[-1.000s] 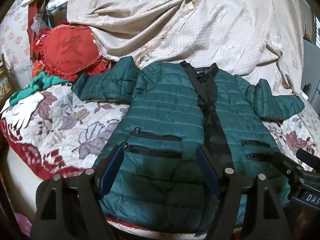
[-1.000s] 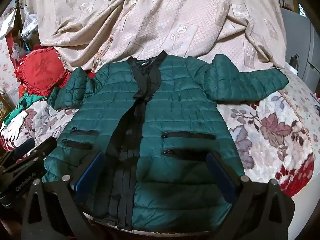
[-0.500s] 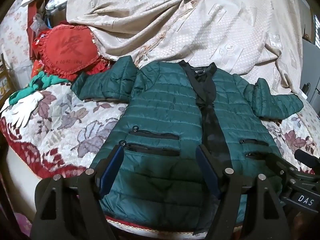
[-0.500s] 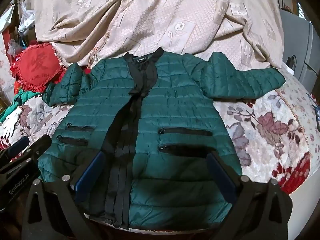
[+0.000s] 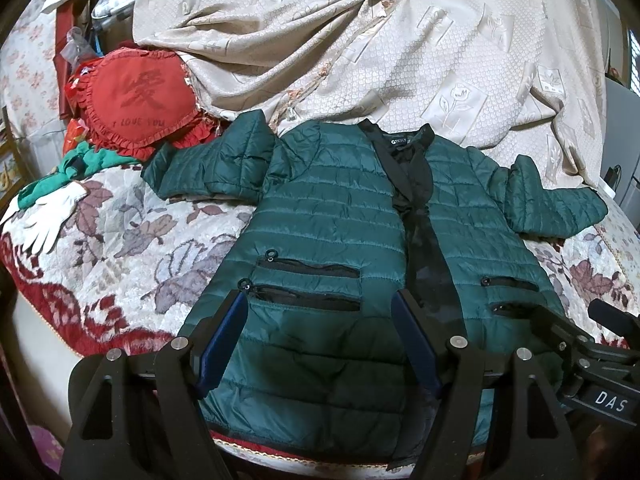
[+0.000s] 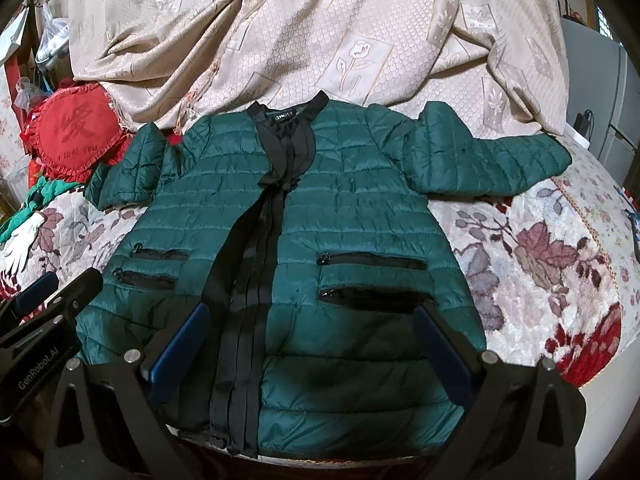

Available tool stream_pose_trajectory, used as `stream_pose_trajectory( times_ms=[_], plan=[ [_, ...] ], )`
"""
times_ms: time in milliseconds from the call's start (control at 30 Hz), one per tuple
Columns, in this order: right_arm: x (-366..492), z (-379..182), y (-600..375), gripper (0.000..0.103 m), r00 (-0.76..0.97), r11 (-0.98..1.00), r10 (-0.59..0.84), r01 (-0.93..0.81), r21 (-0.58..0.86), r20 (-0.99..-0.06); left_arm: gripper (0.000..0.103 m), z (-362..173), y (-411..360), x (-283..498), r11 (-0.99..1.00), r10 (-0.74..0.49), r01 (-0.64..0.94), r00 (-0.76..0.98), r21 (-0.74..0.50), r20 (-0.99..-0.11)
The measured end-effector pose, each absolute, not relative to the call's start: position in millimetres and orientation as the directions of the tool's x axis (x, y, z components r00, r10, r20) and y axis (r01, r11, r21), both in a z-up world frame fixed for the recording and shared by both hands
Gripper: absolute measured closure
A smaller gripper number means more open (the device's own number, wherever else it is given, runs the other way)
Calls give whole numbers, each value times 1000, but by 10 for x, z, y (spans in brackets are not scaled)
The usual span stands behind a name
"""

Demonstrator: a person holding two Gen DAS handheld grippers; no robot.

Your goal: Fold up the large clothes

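A dark green quilted jacket (image 5: 332, 216) with black front trim lies flat and face up on a floral bedspread, sleeves spread out to both sides. It also fills the right wrist view (image 6: 352, 208). My left gripper (image 5: 320, 316) is open and empty above the jacket's lower left panel, near the zip pockets. My right gripper (image 6: 312, 328) is open and empty above the lower right panel. Each gripper shows at the other view's edge.
A red heart-shaped cushion (image 5: 136, 96) sits at the back left. A beige patterned blanket (image 5: 380, 48) is heaped behind the jacket. A green cloth and a white glove (image 5: 48, 220) lie at the left. The floral bedspread (image 6: 540, 264) ends at a rounded front edge.
Both grippers have drifted slightly, so the jacket sits a little differently in each view. The jacket itself has not moved, and both grippers stay open.
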State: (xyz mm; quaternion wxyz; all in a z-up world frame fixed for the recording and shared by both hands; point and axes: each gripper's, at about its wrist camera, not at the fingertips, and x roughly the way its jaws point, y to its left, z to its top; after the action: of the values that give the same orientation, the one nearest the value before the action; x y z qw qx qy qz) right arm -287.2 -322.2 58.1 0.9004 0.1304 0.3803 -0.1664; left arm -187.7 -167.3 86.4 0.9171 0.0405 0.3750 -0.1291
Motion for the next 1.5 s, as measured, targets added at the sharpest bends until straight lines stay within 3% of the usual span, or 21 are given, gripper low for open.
stream_pose_trajectory(
  times_ms=[800,1500],
  plan=[
    [-2759,488,-3255,0,649,912,-203,398,100,-733,46,734,-1729,-1811,957,-218,288,666,-24,-713],
    [-1975,540,-3389,0,645,926,-210,372,62,-735,46,727,-1754,-1193,966,-193,259,678,-15,-710]
  ],
)
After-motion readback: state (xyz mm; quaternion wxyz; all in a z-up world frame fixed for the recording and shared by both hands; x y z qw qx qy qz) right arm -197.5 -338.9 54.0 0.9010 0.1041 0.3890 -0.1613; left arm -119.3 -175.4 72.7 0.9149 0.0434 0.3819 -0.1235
